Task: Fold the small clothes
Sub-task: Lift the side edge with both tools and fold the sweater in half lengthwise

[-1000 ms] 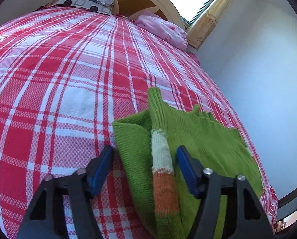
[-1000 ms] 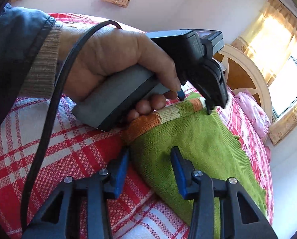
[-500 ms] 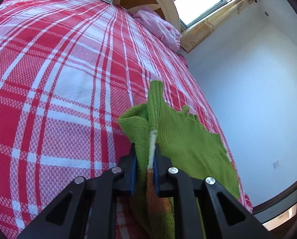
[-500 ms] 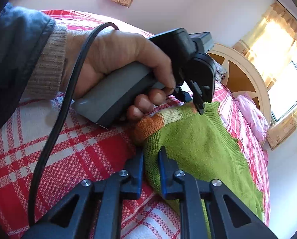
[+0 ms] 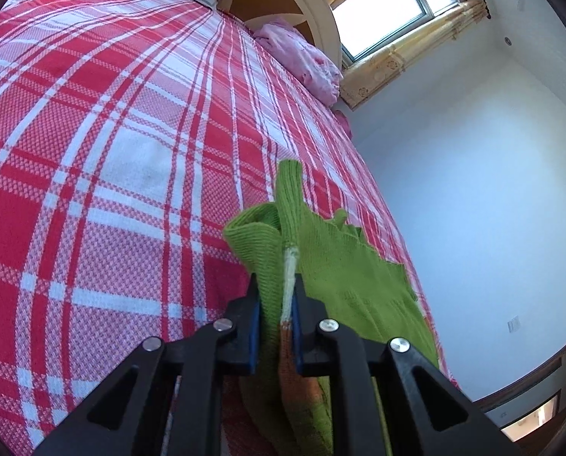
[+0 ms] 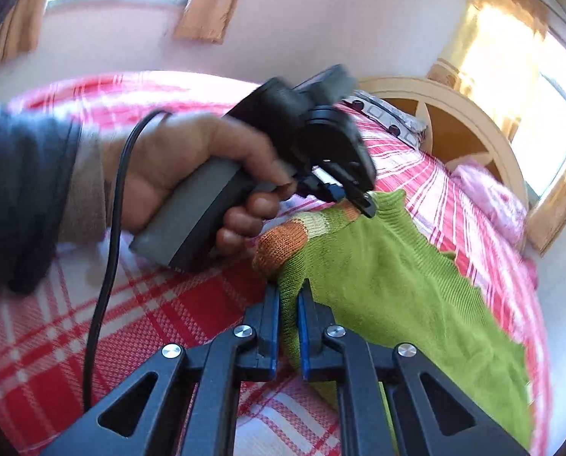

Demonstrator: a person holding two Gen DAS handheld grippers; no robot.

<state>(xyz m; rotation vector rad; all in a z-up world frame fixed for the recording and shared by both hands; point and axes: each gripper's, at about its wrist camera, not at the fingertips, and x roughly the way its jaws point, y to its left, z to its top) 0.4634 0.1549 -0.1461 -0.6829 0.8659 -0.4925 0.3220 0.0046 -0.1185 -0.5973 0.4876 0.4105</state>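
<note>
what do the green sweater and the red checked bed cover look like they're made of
Green sweater: knitted yarn, probably wool or acrylic; visible ribbed stitch rows, soft matte surface, orange and cream bands on the sleeve. Red checked bed cover: woven cloth, likely cotton; a fine basket-like weave shows in the plaid, matte.

One green sweater (image 6: 397, 285), two tools, one plaid bedspread (image 5: 112, 133), two pillows, one hand (image 6: 192, 167)

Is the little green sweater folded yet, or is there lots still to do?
Not yet. Done so far: both grippers have just closed on the green sweater. The left hand-held gripper pinches the striped sleeve, and the right hand-held gripper pinches the near edge. In hand: that edge looks raised off the red checked bedspread. Left to do: probably carry it over, lay it flat, then finish the remaining folds.
</note>
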